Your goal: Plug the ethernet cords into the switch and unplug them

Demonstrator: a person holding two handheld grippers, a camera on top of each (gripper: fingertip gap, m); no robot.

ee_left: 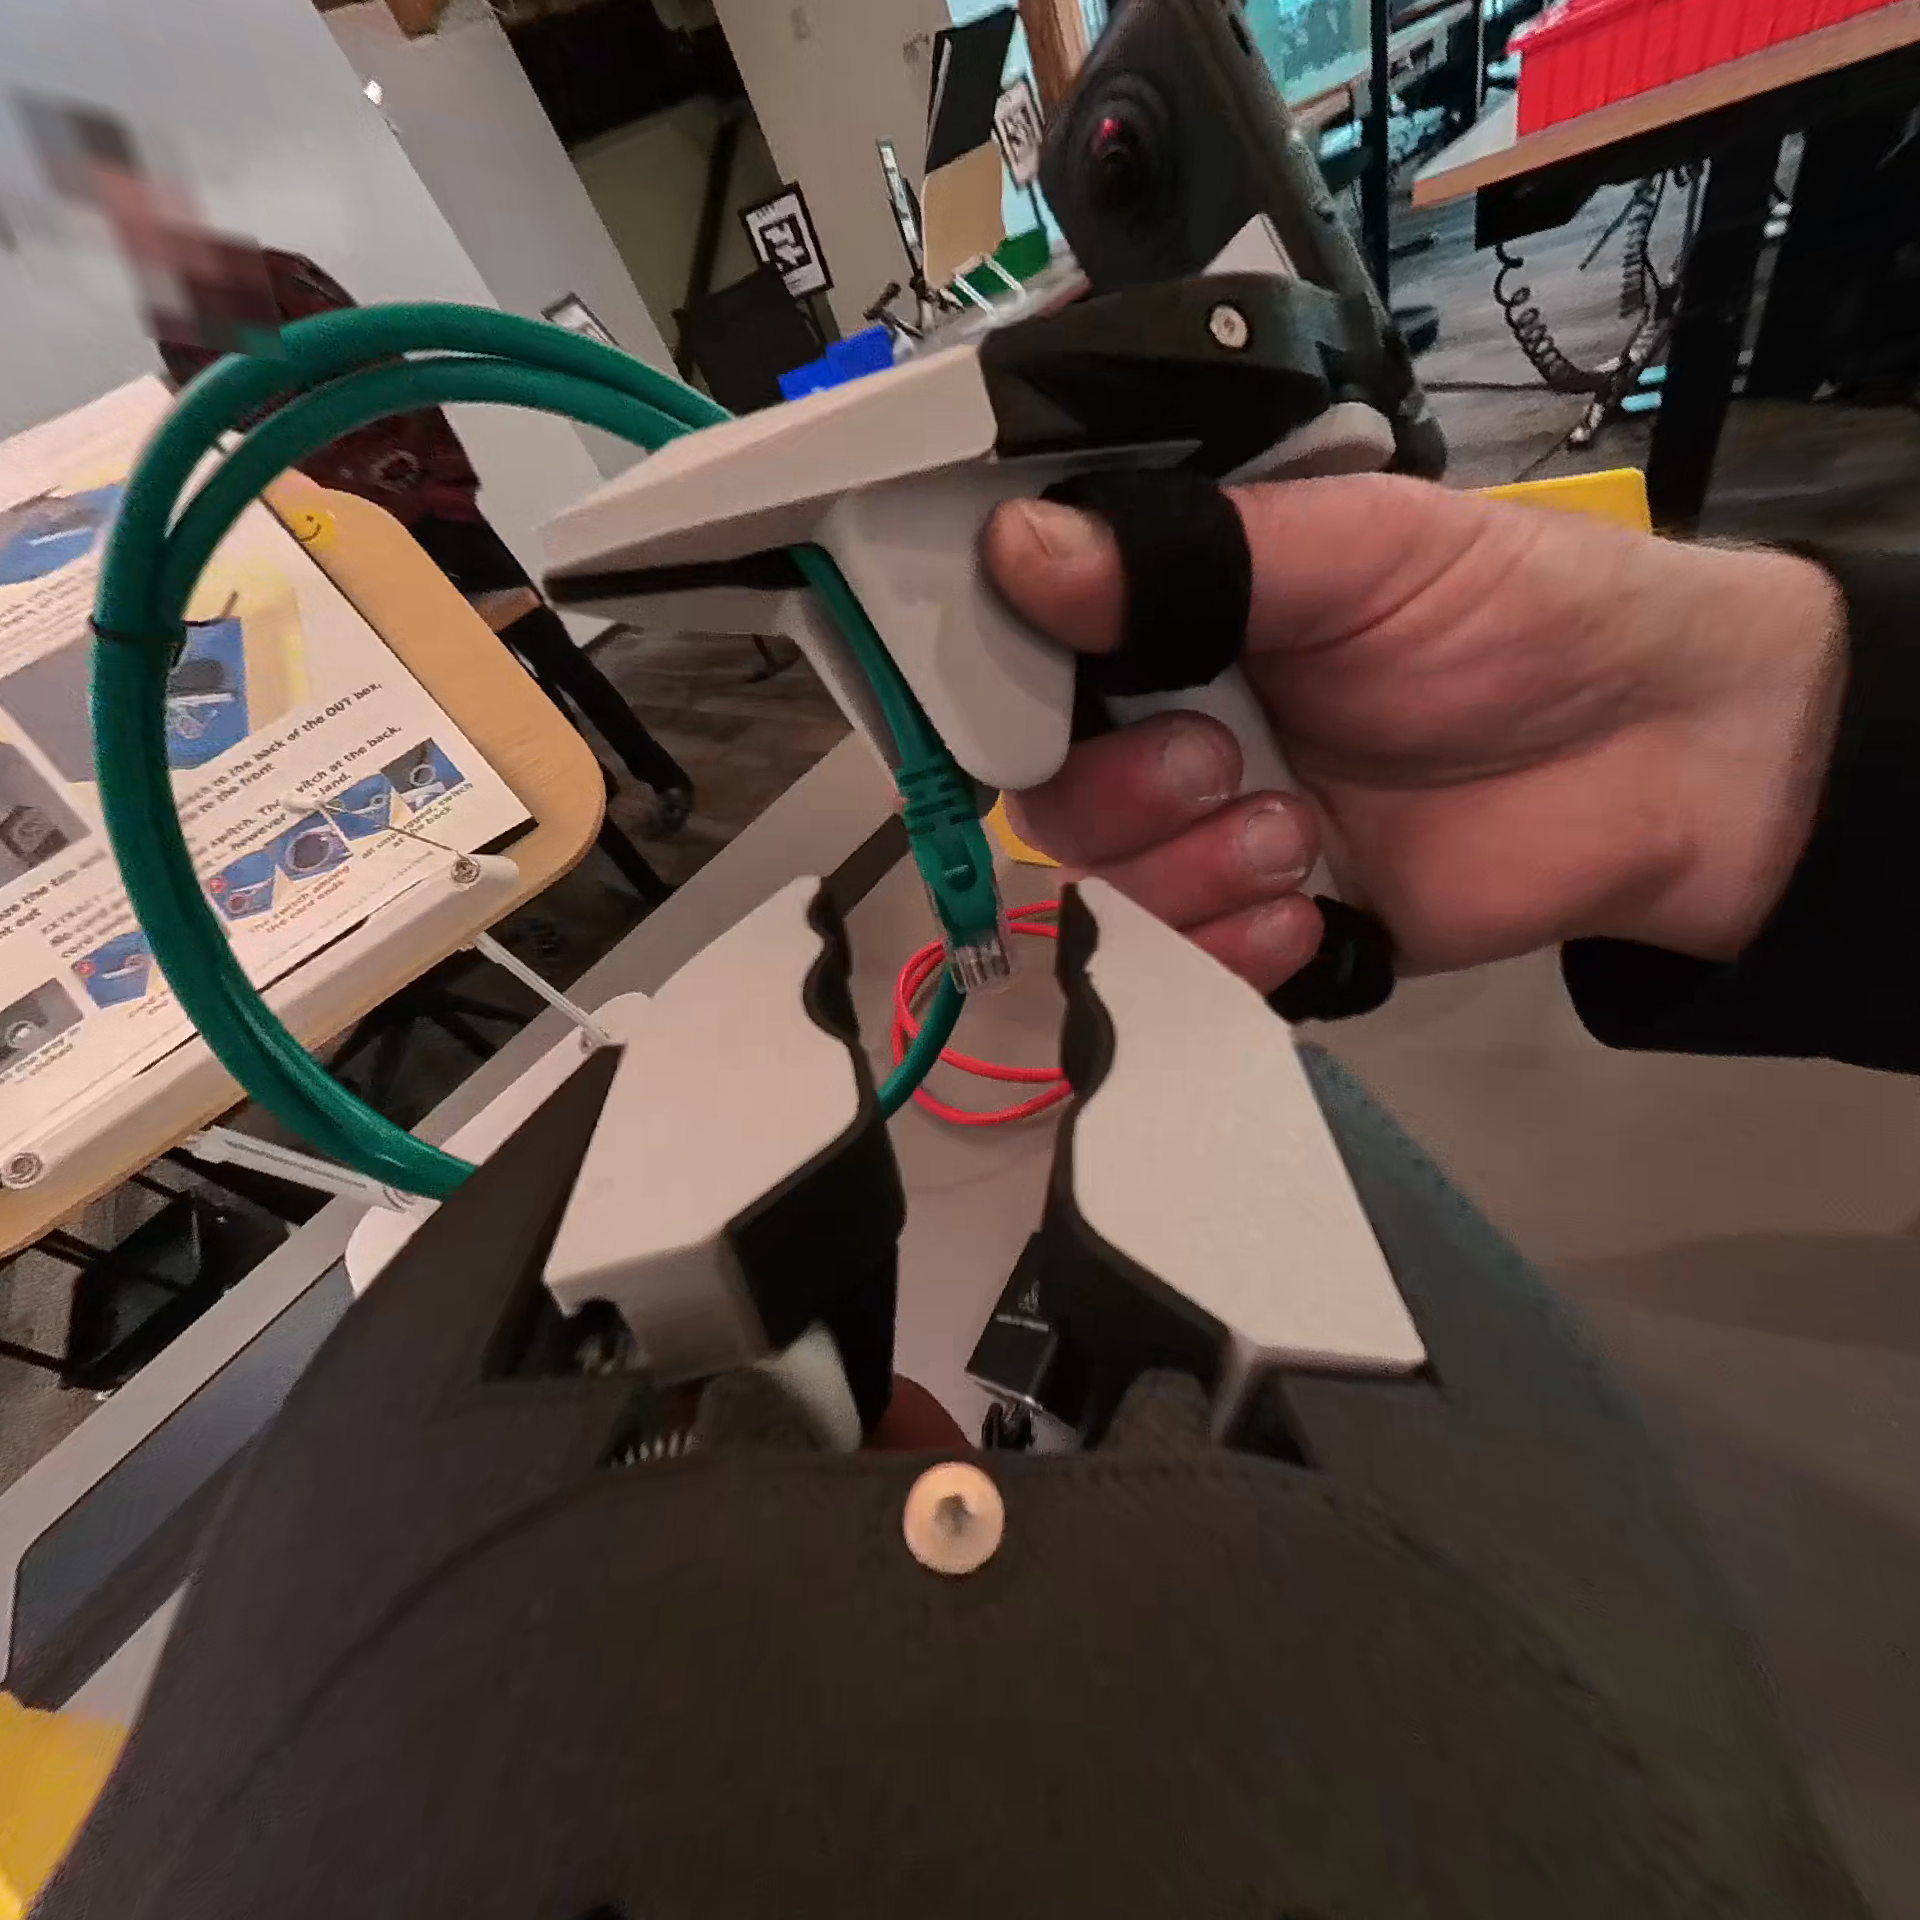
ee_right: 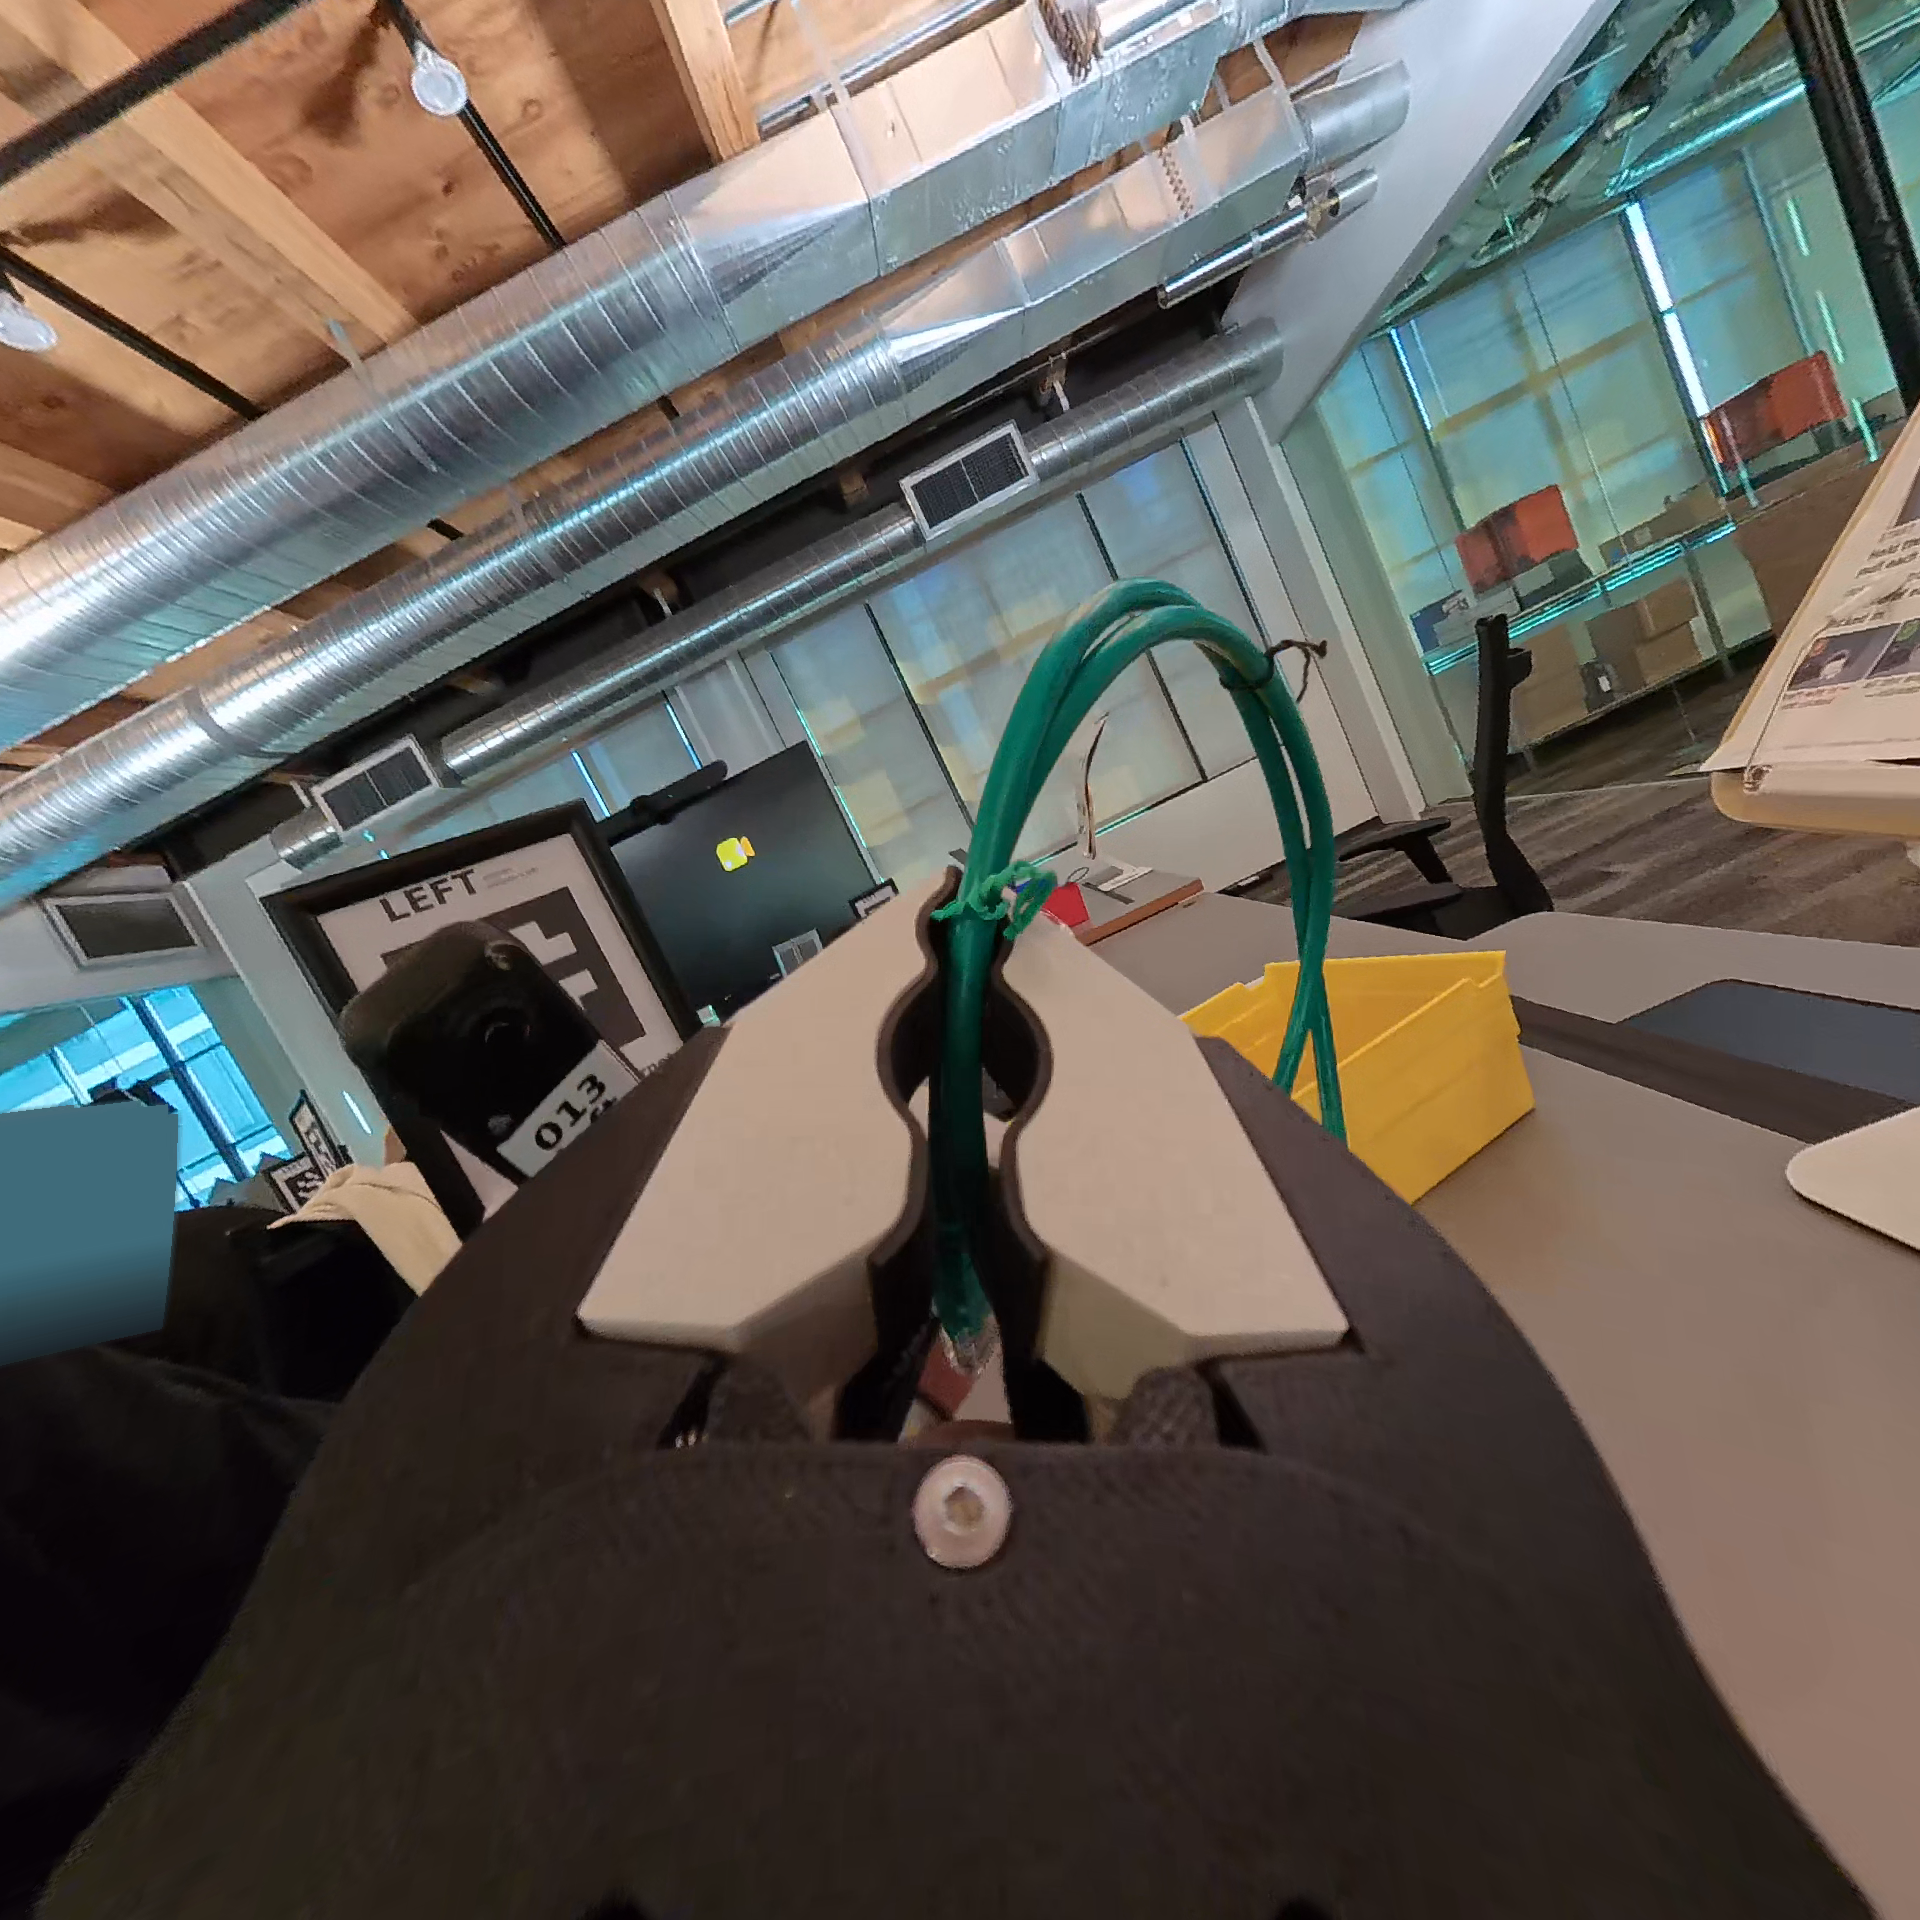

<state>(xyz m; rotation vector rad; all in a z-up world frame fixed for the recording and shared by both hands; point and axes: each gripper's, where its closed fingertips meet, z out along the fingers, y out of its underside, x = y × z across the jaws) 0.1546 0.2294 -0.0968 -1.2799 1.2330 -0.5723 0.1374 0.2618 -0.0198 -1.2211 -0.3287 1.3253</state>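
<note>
Between the closed fingers of the right gripper [ee_right: 971, 997] runs the green ethernet cord [ee_right: 1288, 831], pinched a little behind its boot so that the clear plug [ee_left: 980, 961] hangs free below the jaws, pointing down, presumably so the connector stays exposed for seating in a port. From that grip the cord arcs upward in a doubled loop, bound at one place by a thin dark tie [ee_left: 135, 631], which keeps the slack bundled and off the table. Just beneath the plug, the left gripper [ee_left: 961, 1049] waits with its jaws parted by a moderate gap and nothing between them; the plug tip hangs just above that gap, so a handover or regrip of the connector looks like the step in hand. Under the plug, on the grey table [ee_left: 1621, 1195], lies a thin red wire coil [ee_left: 982, 1070]. A hand [ee_left: 1455, 727] wraps the right gripper's handle, one finger through a black strap. Left of the plug stands a tilted instruction board [ee_left: 312, 831], and a yellow bin [ee_right: 1403, 1049] sits on the table beyond. No switch is visible in either view, so plugging has not begun.
</note>
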